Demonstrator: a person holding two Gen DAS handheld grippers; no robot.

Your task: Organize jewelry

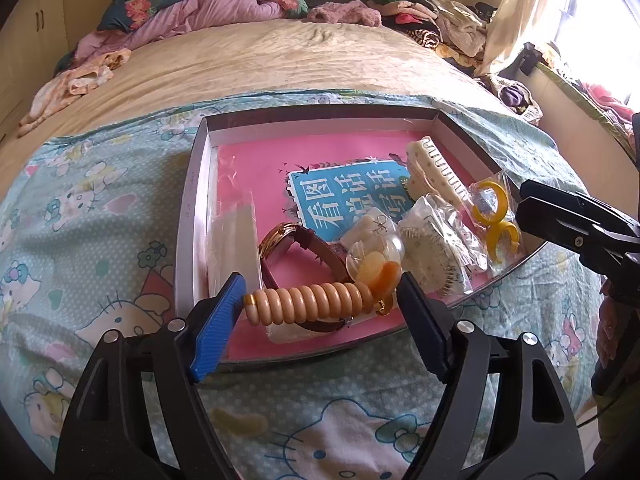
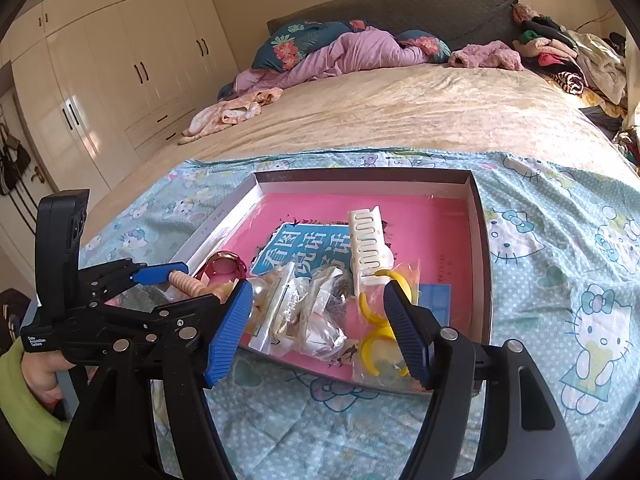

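Note:
A shallow box [image 1: 202, 160] [image 2: 482, 248] lined with a pink book lies on the bed. My left gripper [image 1: 320, 320] [image 2: 188, 284] stands open at its near edge. A beige coil bracelet [image 1: 308, 300] [image 2: 184, 282] lies across the gap, its left end touching the left pad. Behind the bracelet are a gold watch with a maroon strap [image 1: 280, 242] and a clear ball [image 1: 374, 254]. My right gripper [image 2: 316, 332] [image 1: 524, 198] is open over several small plastic bags [image 2: 320, 320] [image 1: 432, 252]. A bag of yellow rings [image 2: 374, 344] [image 1: 496, 220] lies by its right pad.
A white comb [image 1: 436, 164] [image 2: 366, 240] lies in the box's far right. A Hello Kitty sheet [image 1: 100, 240] [image 2: 560, 280] covers the near bed. Crumpled clothes [image 2: 360, 52] pile at the headboard and right side. A wardrobe [image 2: 120, 60] stands left. A green-sleeved hand [image 2: 36, 376] holds the left gripper.

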